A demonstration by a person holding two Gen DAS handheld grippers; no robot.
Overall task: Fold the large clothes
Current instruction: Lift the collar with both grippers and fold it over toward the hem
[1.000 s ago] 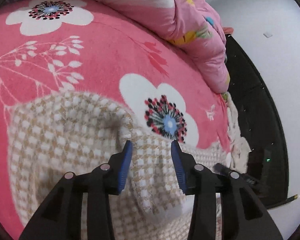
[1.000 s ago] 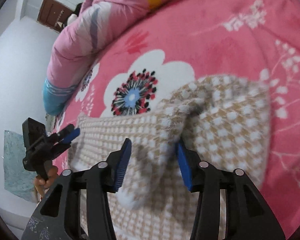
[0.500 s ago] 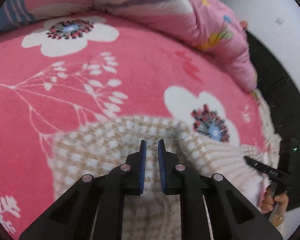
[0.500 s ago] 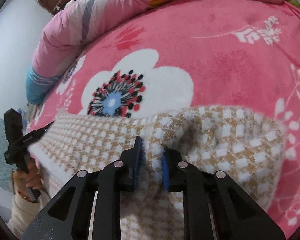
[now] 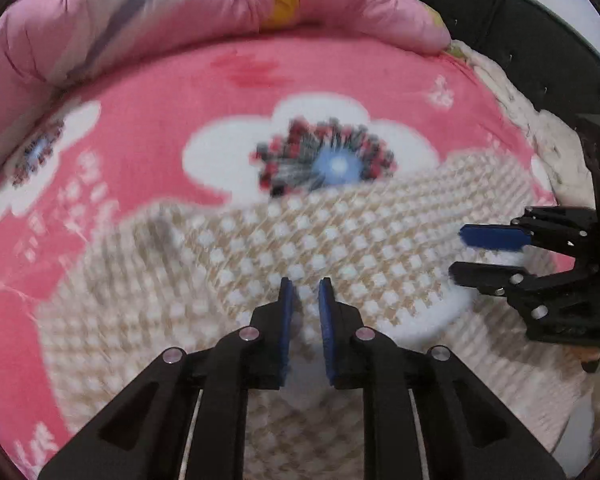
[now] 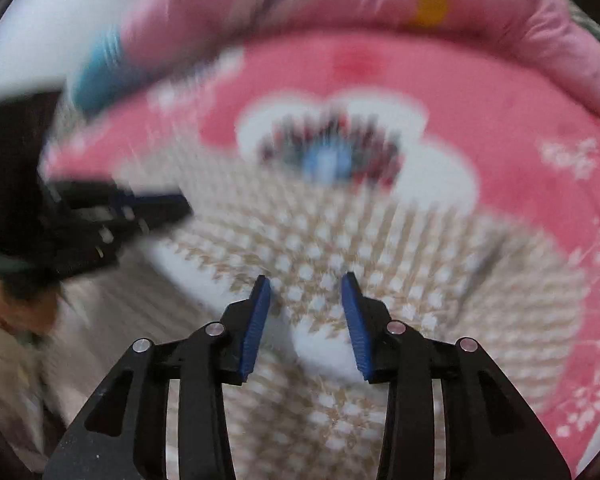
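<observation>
A beige-and-white checked knit garment [image 5: 340, 240] lies spread on a pink flowered blanket [image 5: 140, 140]. My left gripper [image 5: 305, 284] points down onto it with a narrow pinch of the knit between its blue pads; its jaws are opening slightly. In the right wrist view the garment [image 6: 420, 280] is blurred. My right gripper [image 6: 306, 280] is over its white hem, jaws opening, with a fold lying loose between them. Each gripper shows in the other's view: the right gripper [image 5: 492, 256] at the right, the left gripper [image 6: 156, 212] at the left.
A rolled pink quilt [image 5: 180, 12] runs along the far side of the bed, also blurred in the right wrist view as the quilt [image 6: 340, 0]. A dark bed frame [image 5: 520, 40] edges the far right. A person's hand [image 5: 588, 354] holds the right gripper.
Both grippers closed on folds of the garment, then swung round and came closer together. The right gripper's jaws have spread again; the left's are barely wider.
</observation>
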